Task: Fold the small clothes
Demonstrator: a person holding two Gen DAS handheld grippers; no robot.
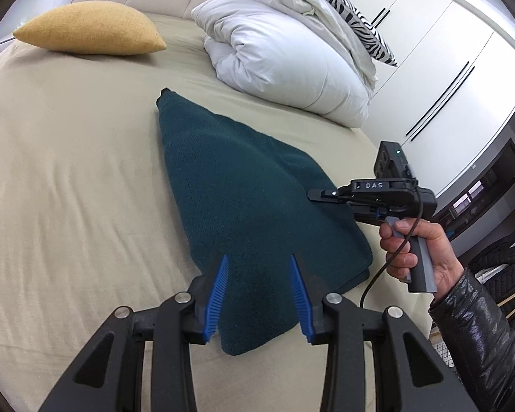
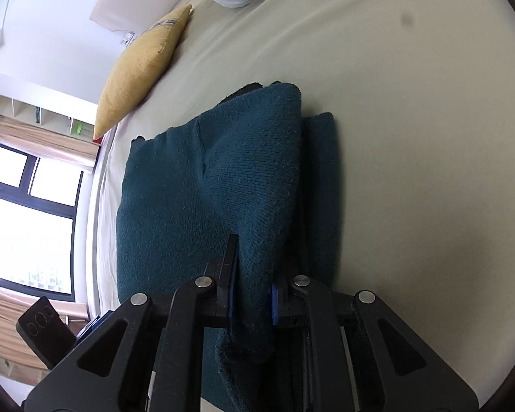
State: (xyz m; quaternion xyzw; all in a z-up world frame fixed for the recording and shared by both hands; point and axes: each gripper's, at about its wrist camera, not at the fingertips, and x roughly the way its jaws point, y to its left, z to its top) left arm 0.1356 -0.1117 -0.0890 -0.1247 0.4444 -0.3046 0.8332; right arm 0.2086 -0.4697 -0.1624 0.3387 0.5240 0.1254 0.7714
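A soft, limp knit garment point(image 2: 195, 185) is clamped at its folded edge by the right gripper point(image 2: 252, 267); the left gripper point(image 1: 259, 274) is spread wide.

Left gripper point(image 1: 259, 295) held low and level, blue-padded fingers point(image 1: 219, 292) spread wide apart, gripping nothing. Right gripper point(image 2: 252, 285) clamped on a raised fold of the sweater point(image 2: 243, 178), pads pressed into the knit. Right hand point(image 1: 417, 250) wrapped around the grey handle, black leather sleeve point(image 1: 480, 336) at the wrist.
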